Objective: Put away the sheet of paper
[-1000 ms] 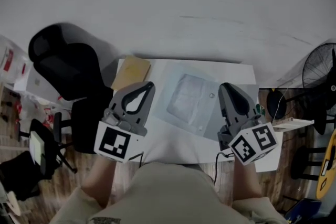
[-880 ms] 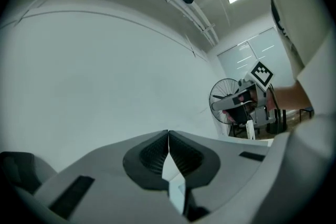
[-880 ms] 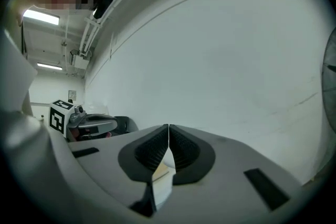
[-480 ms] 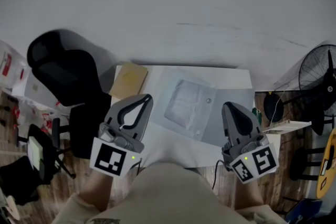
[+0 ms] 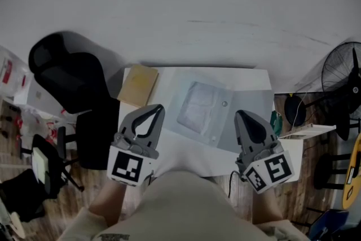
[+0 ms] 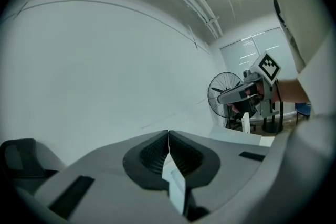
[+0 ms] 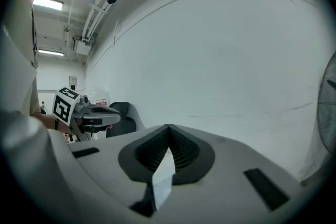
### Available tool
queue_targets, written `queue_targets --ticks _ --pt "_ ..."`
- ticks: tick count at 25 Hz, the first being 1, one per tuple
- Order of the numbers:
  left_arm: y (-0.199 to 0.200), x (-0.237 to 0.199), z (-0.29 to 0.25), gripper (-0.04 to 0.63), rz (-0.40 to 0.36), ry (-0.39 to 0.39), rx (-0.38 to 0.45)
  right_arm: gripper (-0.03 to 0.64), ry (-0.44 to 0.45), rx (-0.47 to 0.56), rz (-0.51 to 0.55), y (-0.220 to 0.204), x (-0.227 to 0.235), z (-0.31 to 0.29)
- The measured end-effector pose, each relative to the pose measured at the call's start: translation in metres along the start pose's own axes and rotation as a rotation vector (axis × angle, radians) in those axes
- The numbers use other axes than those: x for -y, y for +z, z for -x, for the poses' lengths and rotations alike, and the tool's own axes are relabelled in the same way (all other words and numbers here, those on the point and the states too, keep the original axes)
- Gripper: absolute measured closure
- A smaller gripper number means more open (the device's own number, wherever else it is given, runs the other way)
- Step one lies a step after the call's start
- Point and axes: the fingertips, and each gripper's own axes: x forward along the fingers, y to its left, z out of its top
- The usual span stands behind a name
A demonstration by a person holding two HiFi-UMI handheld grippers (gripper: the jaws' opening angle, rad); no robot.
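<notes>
Two grippers hover shut and empty above the white table (image 5: 255,76): left gripper (image 5: 160,107) toward 7 o'clock, right gripper (image 5: 237,114) toward 5. The sheet of paper (image 5: 197,107) lies at centre, on or inside a translucent snap pouch (image 5: 237,96); which, I cannot tell. Open one gripper's jaws before descending, then pinch an edge squarely.

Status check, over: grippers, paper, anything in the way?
Left gripper and right gripper shut, empty, above table's near edge. Paper apparently inside clear folder, mid-table. Brown envelope aside; nothing blocking.
</notes>
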Motion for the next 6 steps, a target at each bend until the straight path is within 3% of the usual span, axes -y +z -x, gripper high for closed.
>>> queue_targets --ticks 6 --pt "0.0019 -0.0056 0.0026 0.575 -0.007 0.008 -0.002 0.595 0.004 -0.03 0.027 -0.0064 -0.0034 -0.0026"
